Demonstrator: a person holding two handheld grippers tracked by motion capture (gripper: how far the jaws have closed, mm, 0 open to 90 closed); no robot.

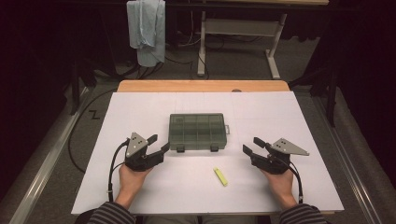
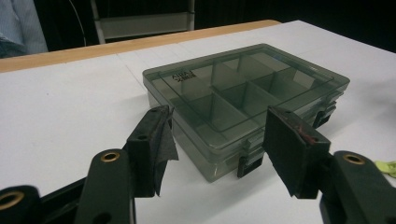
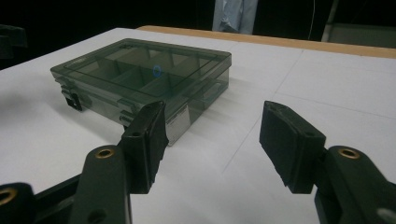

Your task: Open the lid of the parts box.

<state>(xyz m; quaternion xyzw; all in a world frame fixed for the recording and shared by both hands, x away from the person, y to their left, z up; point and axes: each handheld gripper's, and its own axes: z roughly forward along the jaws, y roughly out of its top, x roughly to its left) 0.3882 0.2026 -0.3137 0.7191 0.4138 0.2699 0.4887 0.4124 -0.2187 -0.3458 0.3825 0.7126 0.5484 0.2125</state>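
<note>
A dark green see-through organiser box (image 1: 198, 131) with several compartments lies shut in the middle of the white table (image 1: 140, 112), its two latches facing me. My left gripper (image 1: 159, 144) rests open just left of its front corner, and in the left gripper view the box (image 2: 243, 98) lies straight ahead between the jaws. My right gripper (image 1: 254, 145) is open off the box's right side, aimed at the box (image 3: 140, 77). A small yellow-green piece (image 1: 221, 176) lies on the table in front, between my hands, and its edge (image 2: 386, 166) peeks in at right.
A wooden strip (image 1: 201, 86) runs along the table's far edge. Beyond it stand a white desk frame (image 1: 243, 32) and a hanging light blue cloth (image 1: 147, 28). Dark floor and cables surround the table.
</note>
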